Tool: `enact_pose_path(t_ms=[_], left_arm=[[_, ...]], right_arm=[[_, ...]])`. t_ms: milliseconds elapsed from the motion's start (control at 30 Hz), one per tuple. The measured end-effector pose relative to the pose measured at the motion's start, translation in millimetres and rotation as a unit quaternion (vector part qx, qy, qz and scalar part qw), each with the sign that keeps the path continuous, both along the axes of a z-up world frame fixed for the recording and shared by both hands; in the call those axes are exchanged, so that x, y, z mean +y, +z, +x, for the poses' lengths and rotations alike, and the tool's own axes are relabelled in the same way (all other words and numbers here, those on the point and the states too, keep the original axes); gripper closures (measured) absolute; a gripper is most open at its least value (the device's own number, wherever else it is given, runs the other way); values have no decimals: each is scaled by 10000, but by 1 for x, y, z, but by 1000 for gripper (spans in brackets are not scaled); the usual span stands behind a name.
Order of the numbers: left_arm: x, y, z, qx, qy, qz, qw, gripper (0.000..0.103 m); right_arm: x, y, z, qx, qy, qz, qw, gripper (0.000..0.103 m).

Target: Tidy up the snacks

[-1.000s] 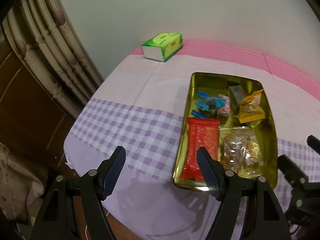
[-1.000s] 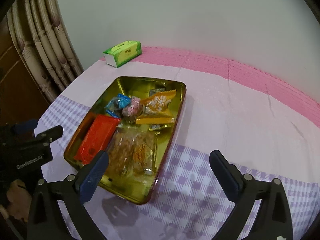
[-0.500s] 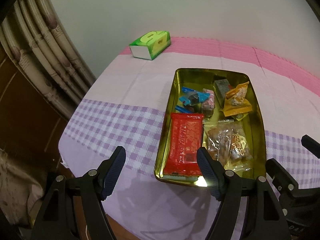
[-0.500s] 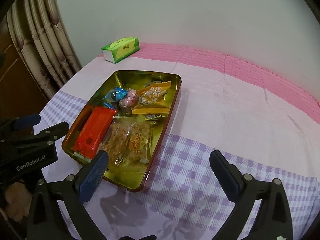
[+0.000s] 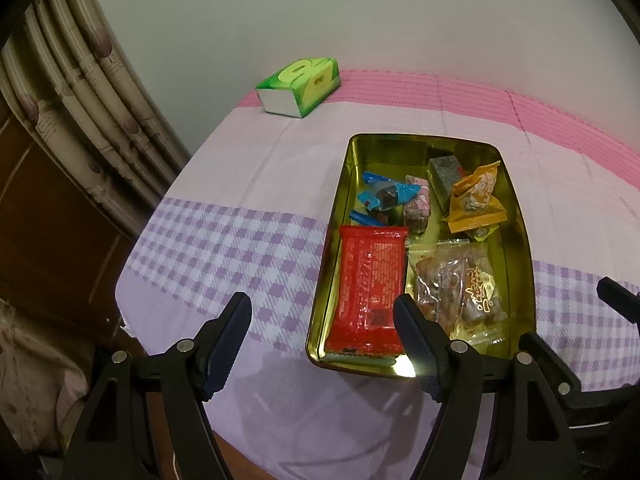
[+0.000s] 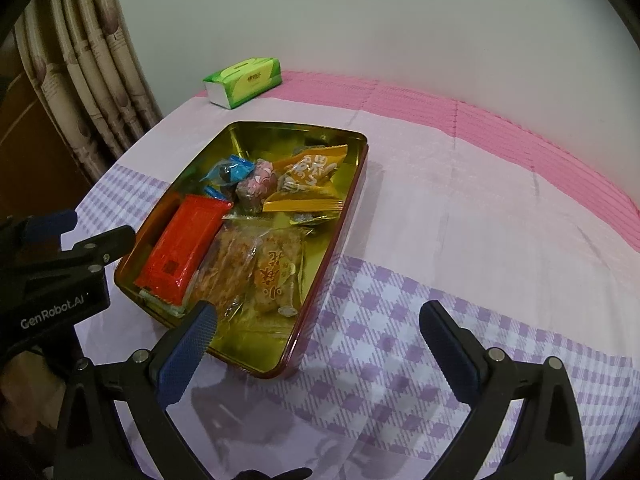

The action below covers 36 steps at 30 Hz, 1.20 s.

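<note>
A gold metal tin (image 5: 520, 216) (image 6: 352, 200) sits on the table and holds several snacks: a red wafer pack (image 5: 370, 288) (image 6: 182, 248), clear bags of brown crackers (image 5: 460, 288) (image 6: 256, 268), orange packets (image 5: 476, 204) (image 6: 312, 176), blue candies (image 5: 384, 196) (image 6: 232, 170) and a pink sweet (image 5: 418, 206) (image 6: 256, 188). My left gripper (image 5: 322, 336) is open and empty at the tin's near left corner. My right gripper (image 6: 316, 344) is open and empty over the tin's near right corner.
A green tissue box (image 5: 298, 86) (image 6: 242, 82) stands at the far left by the wall. The cloth (image 5: 240, 248) is checked purple near me and pink farther back. A curtain (image 5: 80, 92) and wooden furniture are at the left, past the table edge.
Both grippers have drifted slightly; the tin sits a little differently in each view. Nothing was picked up or released.
</note>
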State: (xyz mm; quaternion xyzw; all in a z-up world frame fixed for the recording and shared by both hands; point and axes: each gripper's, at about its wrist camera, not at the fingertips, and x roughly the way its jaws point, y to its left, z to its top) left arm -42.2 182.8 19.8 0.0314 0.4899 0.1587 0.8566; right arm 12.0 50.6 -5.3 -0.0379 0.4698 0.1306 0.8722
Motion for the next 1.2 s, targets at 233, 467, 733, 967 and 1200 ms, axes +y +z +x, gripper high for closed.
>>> enact_pose_path(t_ms=[233,467,733,967,1200], left_arm=[[0,0,1,6,-2,-48,10000,29],[0,1,0,-11,-3,-15,10000,29],[0,2,0,-2,-29,-21,10000,29],[0,0,1,40,-81,-230,9997,29],[-2,0,1,42,-81,-235,9997,29]], right_arm=[[1,-1,0,19,19,-18,10000,3],[1,-2,1,26,25,-18,10000,3],[2,-5,0,55,38,-29,10000,3],[1,-5,0,71,36,-30,10000,3],[1,-5,1,69,52,-31,10000,3]])
